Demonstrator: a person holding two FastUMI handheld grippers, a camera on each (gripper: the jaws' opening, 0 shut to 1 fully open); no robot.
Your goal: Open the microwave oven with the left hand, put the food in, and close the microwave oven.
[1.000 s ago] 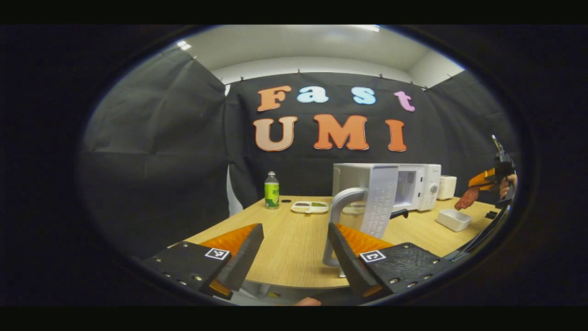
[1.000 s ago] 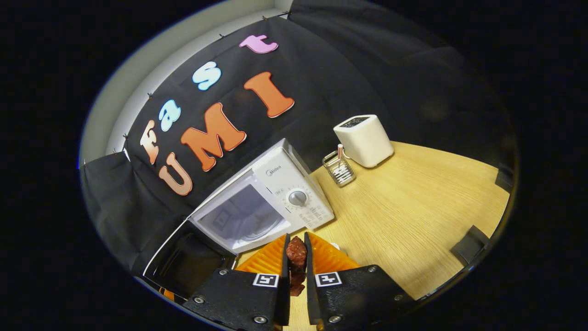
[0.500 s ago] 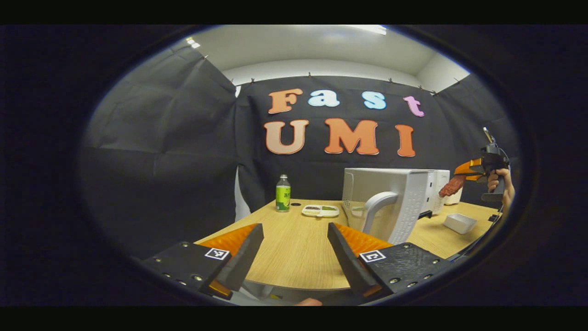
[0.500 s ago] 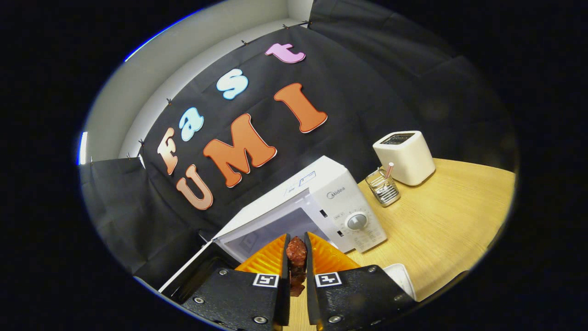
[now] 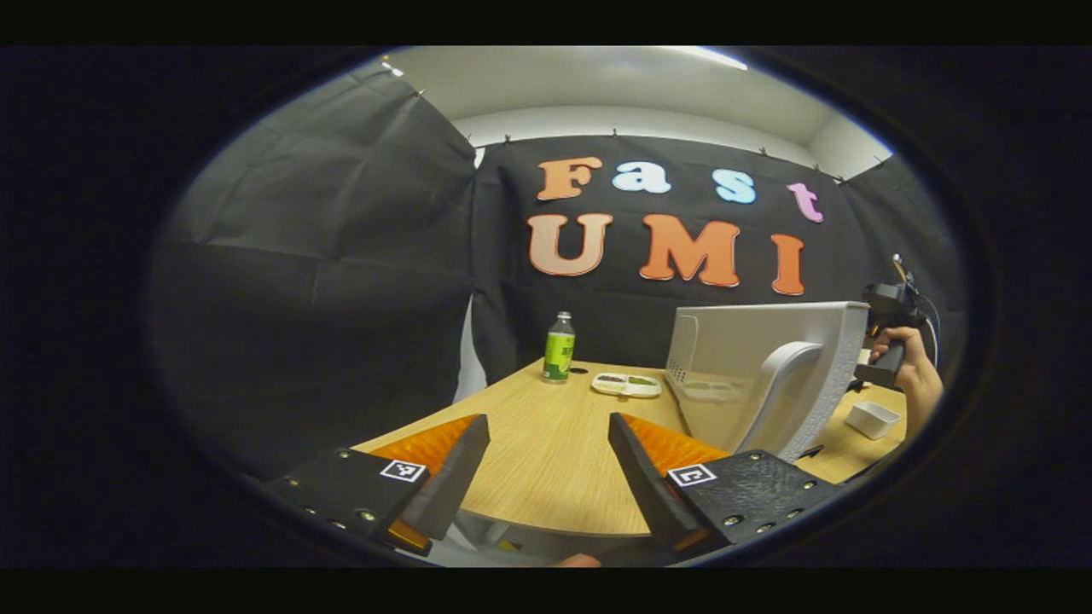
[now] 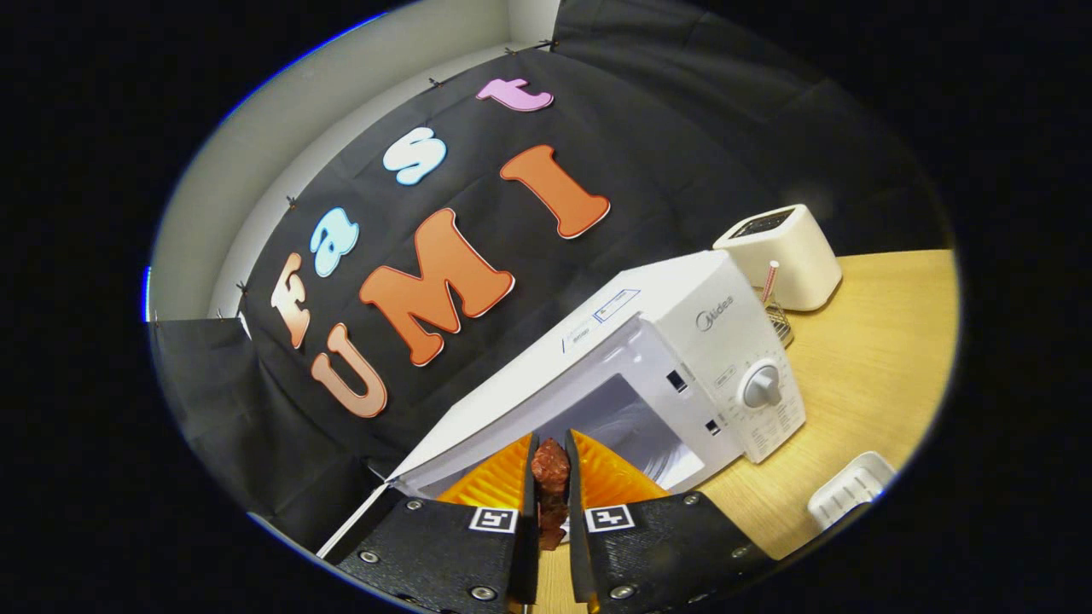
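Reddish-brown food (image 6: 550, 467) is clamped between my right gripper (image 6: 548, 477) fingers, microwave cavity (image 6: 627, 422) directly ahead, just beyond. My left gripper (image 5: 546, 460) stands apart, empty, beside the open door (image 5: 768, 375).

Left gripper (image 5: 546, 465) wide apart and empty; right gripper (image 6: 548, 477) clamped on a reddish-brown piece (image 6: 550, 465).

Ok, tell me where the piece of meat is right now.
In the right gripper view the piece of meat is pinched between the right gripper fingers, right at the microwave opening.
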